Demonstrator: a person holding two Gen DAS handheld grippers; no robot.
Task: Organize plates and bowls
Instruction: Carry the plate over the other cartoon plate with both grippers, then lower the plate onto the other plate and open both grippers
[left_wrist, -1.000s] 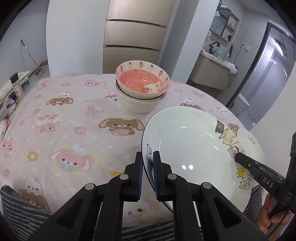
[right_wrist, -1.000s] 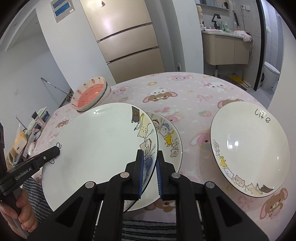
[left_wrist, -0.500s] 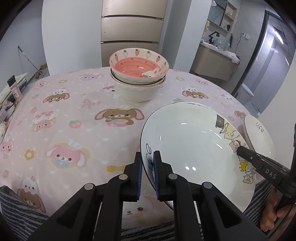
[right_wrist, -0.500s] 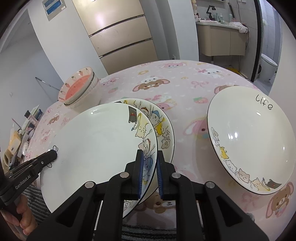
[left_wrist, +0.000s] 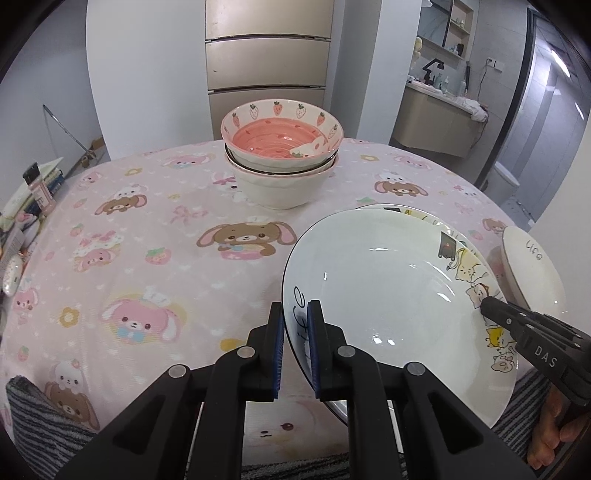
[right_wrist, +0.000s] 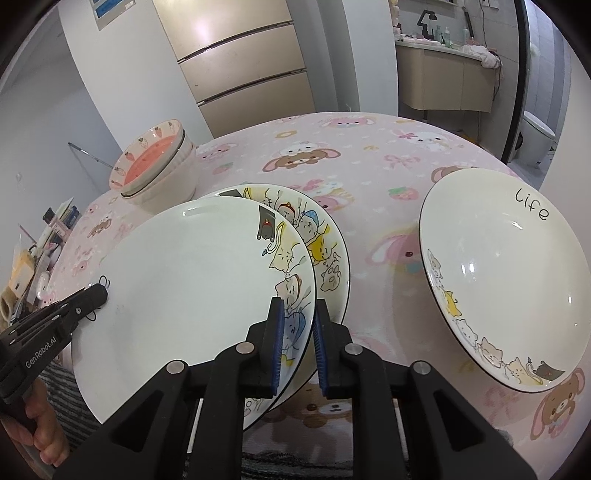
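Left wrist view: your left gripper (left_wrist: 295, 328) is clamped on the near left rim of a white cat plate (left_wrist: 388, 295), its blue pads nearly together with only the rim between them. Your right gripper (right_wrist: 297, 332) pinches the opposite rim of that same plate in the same narrow way, so you hold it between both tools, tilted over a second cat plate (right_wrist: 325, 243) that lies on the pink cartoon tablecloth (left_wrist: 147, 221). A third plate marked "life" (right_wrist: 509, 280) rests on the cloth to the right, apart from the pair. Two stacked bowls (left_wrist: 282, 162), the top one pink inside with strawberries, stand at the far side of the table in front of a beige fridge (left_wrist: 267, 48)
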